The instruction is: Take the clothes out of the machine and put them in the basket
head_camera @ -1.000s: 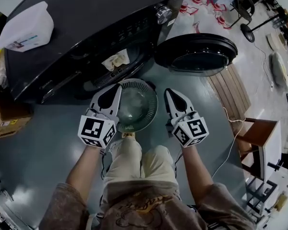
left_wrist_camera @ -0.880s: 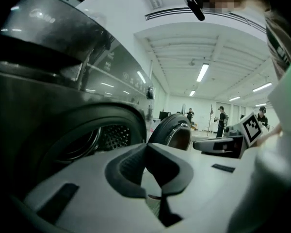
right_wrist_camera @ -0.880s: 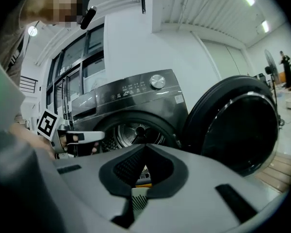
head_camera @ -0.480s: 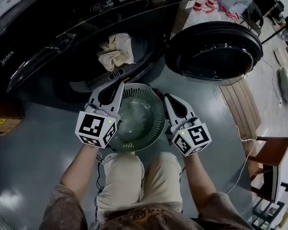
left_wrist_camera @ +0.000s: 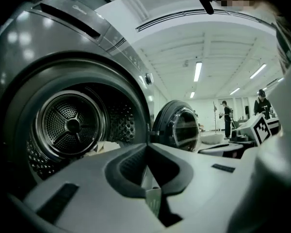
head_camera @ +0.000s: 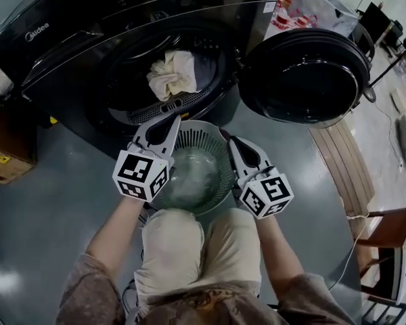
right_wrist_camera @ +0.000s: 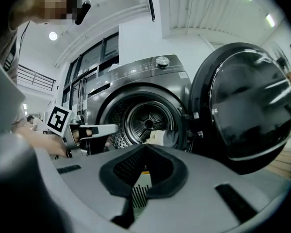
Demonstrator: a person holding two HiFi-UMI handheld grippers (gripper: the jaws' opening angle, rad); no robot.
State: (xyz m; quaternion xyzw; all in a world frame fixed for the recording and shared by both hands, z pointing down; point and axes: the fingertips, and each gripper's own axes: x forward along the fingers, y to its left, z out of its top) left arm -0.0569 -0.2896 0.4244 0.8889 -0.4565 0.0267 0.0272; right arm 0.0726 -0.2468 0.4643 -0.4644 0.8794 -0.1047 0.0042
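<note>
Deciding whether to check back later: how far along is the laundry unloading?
Done: the machine's door stands open. In hand: the left gripper and right gripper are each shut on the rim of the basket, held in front of the drum. Left: the clothes lie in the drum and the basket looks empty, so every item is yet to be moved.

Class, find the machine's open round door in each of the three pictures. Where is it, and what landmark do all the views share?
Head view: the door is at upper right, swung open.
Left gripper view: the door is near the centre, small.
Right gripper view: the door fills the right side.
Shared landmark: the drum opening, always directly left of the door.
</note>
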